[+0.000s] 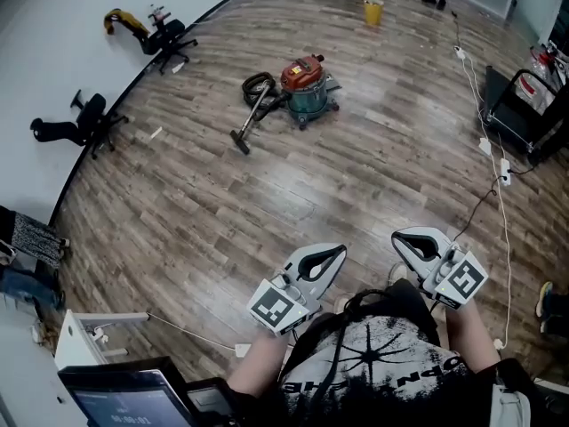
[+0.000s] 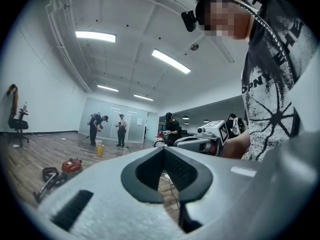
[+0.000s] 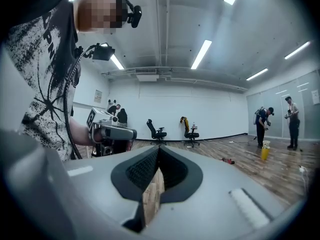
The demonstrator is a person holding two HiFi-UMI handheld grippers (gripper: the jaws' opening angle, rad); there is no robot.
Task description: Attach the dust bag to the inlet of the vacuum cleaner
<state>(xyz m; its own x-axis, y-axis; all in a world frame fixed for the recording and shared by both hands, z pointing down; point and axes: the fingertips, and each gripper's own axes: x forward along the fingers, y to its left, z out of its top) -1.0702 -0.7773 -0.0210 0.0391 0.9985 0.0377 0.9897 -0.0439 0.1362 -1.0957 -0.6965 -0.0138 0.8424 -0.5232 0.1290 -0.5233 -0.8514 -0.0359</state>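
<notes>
The vacuum cleaner [image 1: 305, 87], with a red lid on a teal drum, stands on the wooden floor well ahead of me. Its black hose and wand [image 1: 252, 107] lie to its left. The left gripper view shows it small at the lower left [image 2: 71, 166]. No dust bag is in any view. My left gripper [image 1: 338, 251] and right gripper [image 1: 397, 237] are held close to my chest, side by side, pointing roughly level. Both are shut with nothing between their jaws. Each gripper view looks across at the other gripper [image 2: 202, 140] [image 3: 111, 129].
Two black office chairs [image 1: 166, 36] [image 1: 87, 121] stand by the curved white wall at the left. A yellow bucket [image 1: 372, 12] and people are at the far end. A black cart [image 1: 523, 105] and floor cables [image 1: 498, 181] run along the right. A screen [image 1: 124, 400] sits at bottom left.
</notes>
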